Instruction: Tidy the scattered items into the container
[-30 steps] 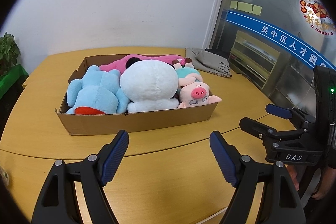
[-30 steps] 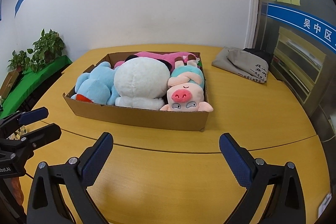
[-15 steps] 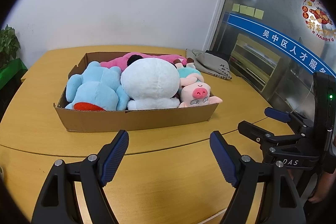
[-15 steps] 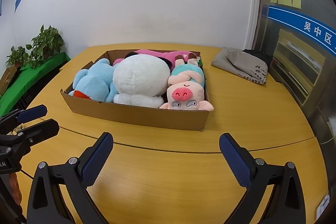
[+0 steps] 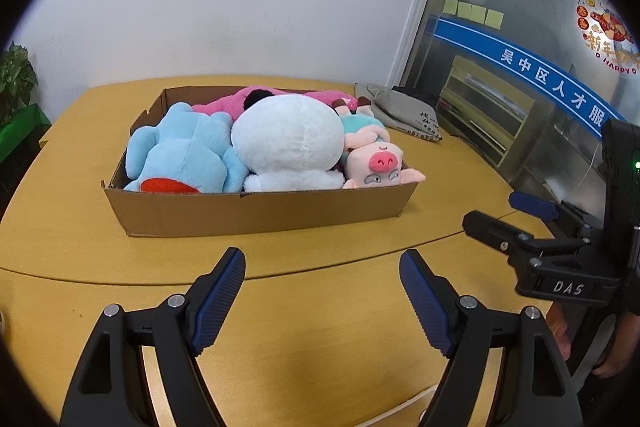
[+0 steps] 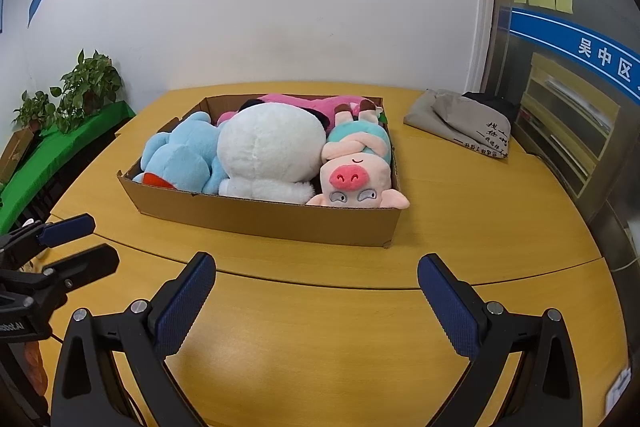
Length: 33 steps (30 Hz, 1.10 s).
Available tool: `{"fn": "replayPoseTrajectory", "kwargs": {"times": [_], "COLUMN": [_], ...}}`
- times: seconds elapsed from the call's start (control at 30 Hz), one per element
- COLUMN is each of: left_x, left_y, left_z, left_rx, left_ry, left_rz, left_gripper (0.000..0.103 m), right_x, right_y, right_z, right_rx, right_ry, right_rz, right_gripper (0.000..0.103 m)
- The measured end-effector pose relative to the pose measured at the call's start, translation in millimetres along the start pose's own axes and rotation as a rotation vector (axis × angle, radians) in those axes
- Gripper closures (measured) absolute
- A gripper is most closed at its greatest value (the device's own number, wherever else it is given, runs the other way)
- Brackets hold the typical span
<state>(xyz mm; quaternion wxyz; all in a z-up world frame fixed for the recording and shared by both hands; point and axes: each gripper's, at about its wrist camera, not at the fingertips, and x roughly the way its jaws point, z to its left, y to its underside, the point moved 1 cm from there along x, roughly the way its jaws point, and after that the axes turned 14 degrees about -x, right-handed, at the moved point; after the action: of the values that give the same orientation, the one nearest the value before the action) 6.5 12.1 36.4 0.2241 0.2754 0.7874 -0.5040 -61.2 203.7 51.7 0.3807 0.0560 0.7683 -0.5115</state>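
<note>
Both tools hang low over the near side of the yellow tabletop [image 6: 460, 211], and neither has anything in it: the left gripper [image 5: 322, 297] has its jaws spread wide on empty air, and the right gripper [image 6: 316, 301] is just as wide and just as empty. The cardboard box [image 5: 256, 213] sits well beyond them toward the middle of the tabletop, packed tight with a blue plush [image 5: 180, 151], a big white plush [image 5: 288, 139], a pink one [image 6: 320, 103] along the back wall, and a pig plush [image 6: 352, 175] lying upside down at the right end with one ear poking over the front rim. I see no loose toy left on the wood, only a folded grey bag [image 6: 460, 123] off to the right, so the tidying looks about done. If anything is worth doing, I'd nudge the pig's head gently inward, pressing softly on the fabric and not dragging the light box.
</note>
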Motion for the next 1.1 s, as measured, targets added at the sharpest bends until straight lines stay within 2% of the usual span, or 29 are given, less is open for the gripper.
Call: {"fn": "replayPoseTrajectory", "kwargs": {"times": [0.17, 0.3, 0.37, 0.5, 0.6, 0.8, 0.87, 0.93, 0.97, 1.03, 1.07, 1.1], "left_x": [-5, -11, -12, -5, 4, 22, 24, 26, 27, 30, 31, 32], "left_y": [27, 60, 82, 125, 148, 172, 173, 173, 173, 173, 173, 173], "left_z": [10, 25, 33, 47, 49, 45, 42, 40, 40, 38, 37, 37], "left_rx": [-0.027, -0.042, -0.047, -0.080, -0.090, -0.124, -0.127, -0.133, -0.142, -0.132, -0.132, -0.133], "left_ry": [0.047, 0.072, 0.056, 0.036, 0.034, 0.027, 0.028, 0.036, 0.035, 0.015, 0.010, 0.006], "left_rz": [0.068, 0.148, 0.192, 0.292, 0.353, 0.425, 0.420, 0.412, 0.407, 0.406, 0.411, 0.416], "left_gripper": [0.023, 0.023, 0.023, 0.023, 0.023, 0.025, 0.025, 0.027, 0.032, 0.050, 0.072, 0.082], "right_x": [-14, -28, -33, -28, -16, -12, -7, -1, 1, 1, 0, -1], "right_y": [18, 53, 80, 142, 179, 196, 198, 202, 203, 203, 202, 201], "right_z": [0, 1, 3, 13, 22, 39, 44, 47, 49, 53, 55, 56], "right_rx": [0.002, -0.009, -0.010, -0.001, 0.038, 0.032, 0.001, -0.008, -0.014, -0.025, -0.028, -0.032], "right_ry": [-0.045, -0.103, -0.125, -0.165, -0.206, -0.209, -0.176, -0.163, -0.155, -0.145, -0.148, -0.151], "right_rz": [-0.026, -0.007, 0.026, 0.156, 0.247, 0.264, 0.283, 0.302, 0.303, 0.299, 0.296, 0.293], "right_gripper": [0.001, 0.001, 0.001, 0.001, 0.007, 0.009, 0.013, 0.029, 0.034, 0.044, 0.049, 0.061]}}
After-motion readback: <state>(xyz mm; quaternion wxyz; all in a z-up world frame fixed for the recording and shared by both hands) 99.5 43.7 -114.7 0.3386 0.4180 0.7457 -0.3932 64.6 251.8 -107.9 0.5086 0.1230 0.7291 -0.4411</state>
